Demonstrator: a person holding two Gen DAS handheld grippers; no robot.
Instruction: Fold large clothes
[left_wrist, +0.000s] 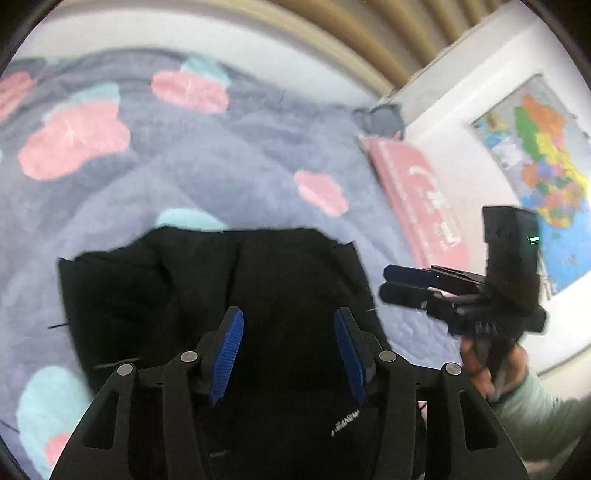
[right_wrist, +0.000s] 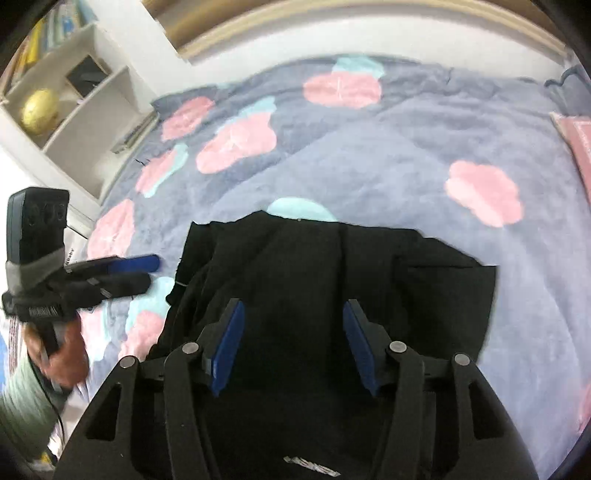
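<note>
A black garment (left_wrist: 221, 288) lies folded on a purple blanket with pink and teal clouds (left_wrist: 184, 166). It also shows in the right wrist view (right_wrist: 332, 280). My left gripper (left_wrist: 288, 354) is open and empty, hovering over the garment's near part. My right gripper (right_wrist: 291, 347) is open and empty, also above the garment. In the left wrist view the right gripper (left_wrist: 384, 284) hangs right of the garment with its fingers apart. In the right wrist view the left gripper (right_wrist: 151, 273) hangs left of the garment with its fingers apart.
A pink flat package (left_wrist: 417, 195) lies at the blanket's right edge near a white wall with a coloured map (left_wrist: 546, 166). A white shelf unit (right_wrist: 70, 107) with a yellow ball (right_wrist: 40, 110) stands left of the bed. A wooden headboard (left_wrist: 369, 33) runs behind.
</note>
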